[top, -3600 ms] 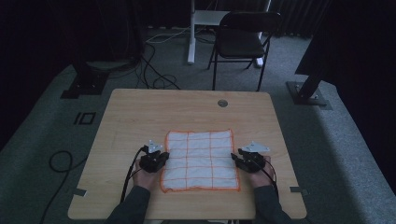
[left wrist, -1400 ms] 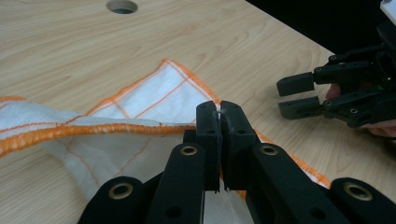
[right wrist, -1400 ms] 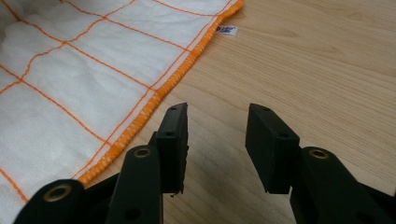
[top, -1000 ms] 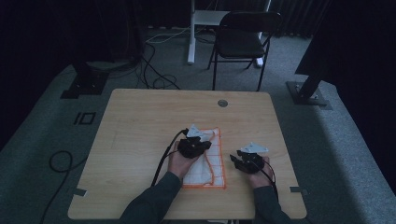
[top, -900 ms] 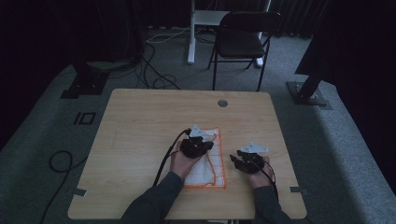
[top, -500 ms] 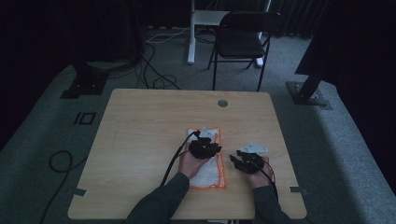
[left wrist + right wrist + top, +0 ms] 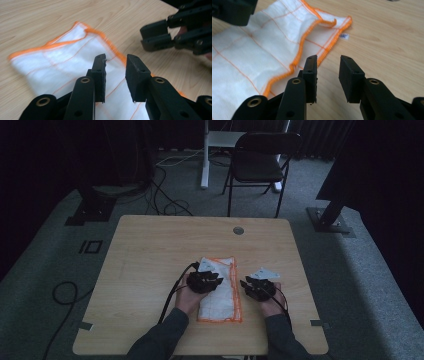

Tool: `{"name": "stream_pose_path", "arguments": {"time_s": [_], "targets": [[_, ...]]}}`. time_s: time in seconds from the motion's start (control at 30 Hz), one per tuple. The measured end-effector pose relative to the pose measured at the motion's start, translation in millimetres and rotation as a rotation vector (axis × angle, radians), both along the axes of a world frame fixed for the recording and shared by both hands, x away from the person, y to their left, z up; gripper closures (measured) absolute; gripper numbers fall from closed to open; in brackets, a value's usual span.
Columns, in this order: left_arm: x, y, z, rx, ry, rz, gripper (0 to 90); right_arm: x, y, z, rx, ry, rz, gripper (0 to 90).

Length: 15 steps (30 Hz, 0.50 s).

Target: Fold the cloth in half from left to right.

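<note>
On the counter (image 7: 150, 250) our folded cloth (image 7: 222, 287) has bare room around; left claw (image 7: 115, 67) just opening, empty above it, right claw (image 7: 327, 68) narrowing, empty beside its edge.

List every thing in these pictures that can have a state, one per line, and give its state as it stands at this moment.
Cloth: folded in half, flat on the table, top layer's edge rippled.
Left gripper: open over the cloth, jaws just been opening, nothing between them.
Right gripper: open beside the cloth's edge, jaws just been closing, nothing between them.
Folding chair: unfolded, unoccupied.
</note>
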State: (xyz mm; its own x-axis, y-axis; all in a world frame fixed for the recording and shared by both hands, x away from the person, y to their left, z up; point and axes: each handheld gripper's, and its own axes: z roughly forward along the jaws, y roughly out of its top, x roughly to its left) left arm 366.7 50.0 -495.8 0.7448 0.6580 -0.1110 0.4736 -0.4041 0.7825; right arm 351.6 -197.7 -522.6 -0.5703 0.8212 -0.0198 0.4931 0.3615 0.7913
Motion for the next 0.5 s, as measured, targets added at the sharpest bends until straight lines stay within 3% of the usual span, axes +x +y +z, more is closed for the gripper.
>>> {"name": "stream_pose_path", "arguments": {"time_s": [0.13, 0.33, 0.5], "targets": [[-4.8, 18.3, -3.5, -0.007, 0.0, 0.036, 69.9, 5.5, 8.7, 2.4, 0.015, -0.001, 0.009, 68.0], [-14.4, 41.8, -13.0, 0.001, 0.006, 0.078, 68.8, 20.2, 21.3, 4.0, 0.088, 0.024, 0.025, 65.2], [-16.8, 57.1, -20.5, 0.001, 0.018, 0.111, 68.7, 35.6, 30.6, 5.0, 0.124, 0.052, -0.004, 60.7]]}}
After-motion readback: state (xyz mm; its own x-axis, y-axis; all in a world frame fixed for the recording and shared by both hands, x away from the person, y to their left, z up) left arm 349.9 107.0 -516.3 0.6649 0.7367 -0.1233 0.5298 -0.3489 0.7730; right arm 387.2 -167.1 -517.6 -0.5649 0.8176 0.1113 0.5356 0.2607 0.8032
